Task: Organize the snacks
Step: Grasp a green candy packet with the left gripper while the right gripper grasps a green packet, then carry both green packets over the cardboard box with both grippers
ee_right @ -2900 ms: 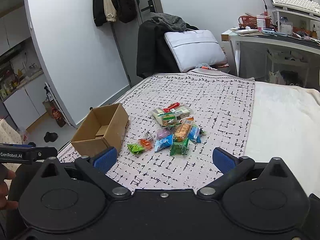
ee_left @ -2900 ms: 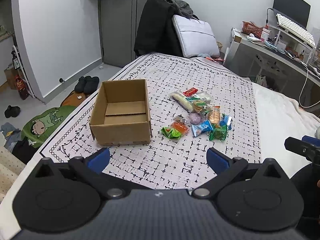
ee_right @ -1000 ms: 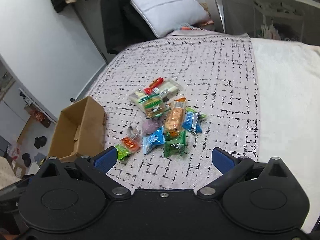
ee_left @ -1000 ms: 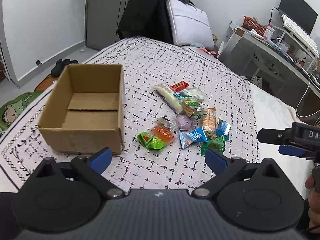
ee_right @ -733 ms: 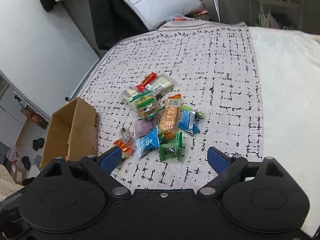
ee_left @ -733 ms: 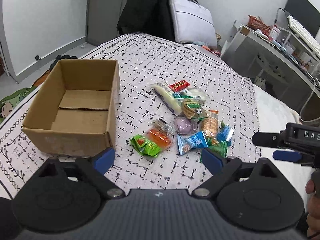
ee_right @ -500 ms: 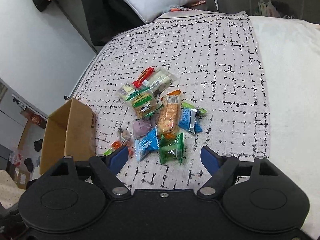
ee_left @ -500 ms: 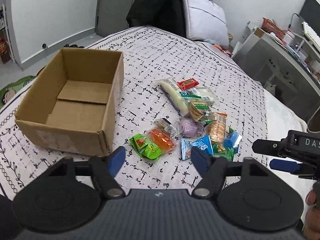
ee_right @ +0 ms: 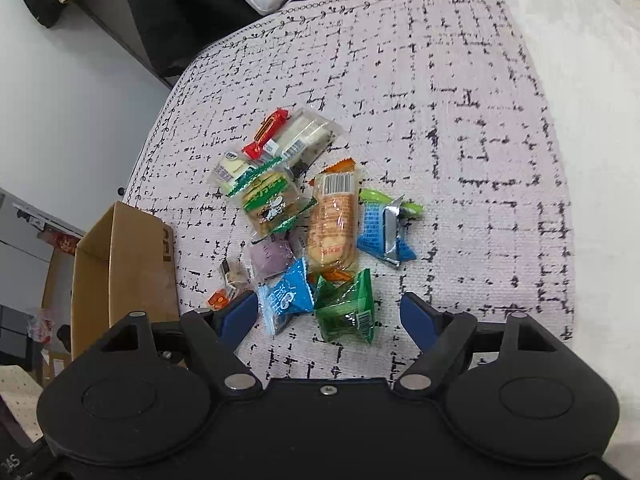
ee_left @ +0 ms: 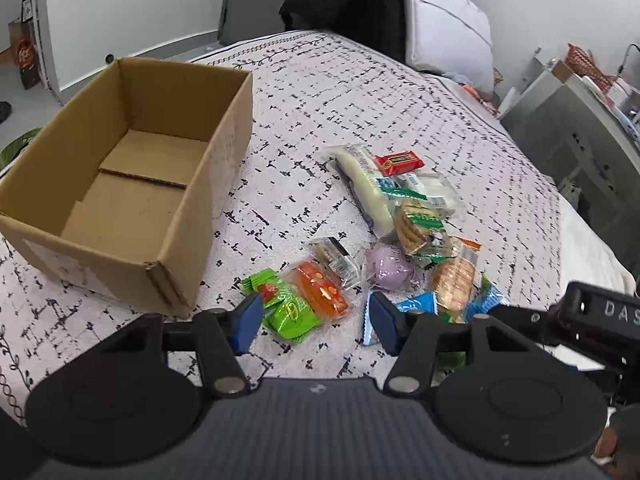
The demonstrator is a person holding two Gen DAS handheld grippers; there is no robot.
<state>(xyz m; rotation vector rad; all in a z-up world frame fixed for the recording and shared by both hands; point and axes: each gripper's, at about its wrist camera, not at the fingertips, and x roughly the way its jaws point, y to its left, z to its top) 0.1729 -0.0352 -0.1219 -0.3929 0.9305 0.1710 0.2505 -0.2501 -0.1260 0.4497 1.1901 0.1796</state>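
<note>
The right gripper point(ee_right: 330, 314), black with blue fingertip pads, hung with its jaws spread above a white bedspread patterned with black dashes point(ee_right: 460, 112). Between the pads lay a green translucent snack packet point(ee_right: 346, 312) and a blue foil packet point(ee_right: 285, 296). Beyond them sat an orange-wrapped cracker pack point(ee_right: 333, 220), a blue-and-silver packet point(ee_right: 385, 232), a purple wrapped sweet point(ee_right: 270, 258) and a green-edged biscuit pack point(ee_right: 270, 200). A small orange item point(ee_right: 218, 300), possibly a jelly cup, lay partly hidden beside the open brown cardboard box point(ee_right: 132, 264) at left.
</note>
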